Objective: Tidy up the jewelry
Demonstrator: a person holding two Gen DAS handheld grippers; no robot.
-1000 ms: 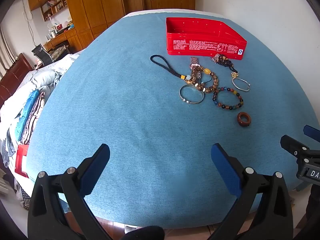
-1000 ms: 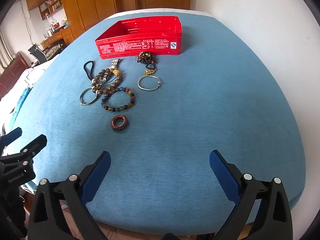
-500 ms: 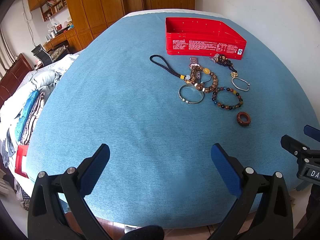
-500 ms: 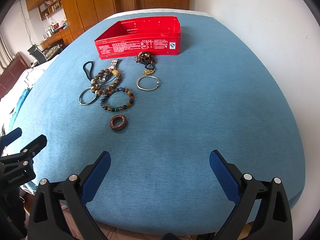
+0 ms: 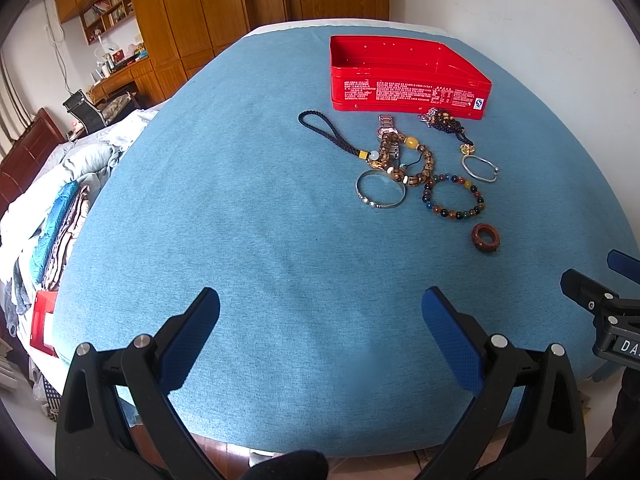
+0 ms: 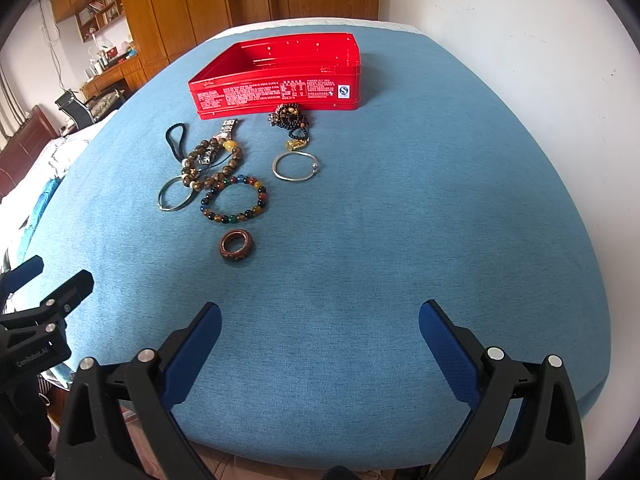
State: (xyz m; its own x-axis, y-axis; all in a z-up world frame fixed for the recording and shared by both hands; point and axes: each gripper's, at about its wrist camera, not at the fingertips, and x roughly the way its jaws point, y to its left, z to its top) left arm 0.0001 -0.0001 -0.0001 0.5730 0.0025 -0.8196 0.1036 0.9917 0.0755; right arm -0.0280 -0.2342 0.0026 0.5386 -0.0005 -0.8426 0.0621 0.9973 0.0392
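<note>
Both grippers have crept slightly nearer the jewelry since a second ago. Left gripper and right gripper hover low over the near edge of the blue cloth, jaws spread wide, holding nothing. Bracelets lie in a cluster before the red tin; the wooden ring sits nearest, apart. Dark beads by the tin are tangled, hard to separate.

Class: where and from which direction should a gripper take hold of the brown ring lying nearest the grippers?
Probably from above, pinching across the brown ring's thick band, one finger in the hole, one outside. It lies flat on the blue cloth, apart from the beaded bracelet.
</note>
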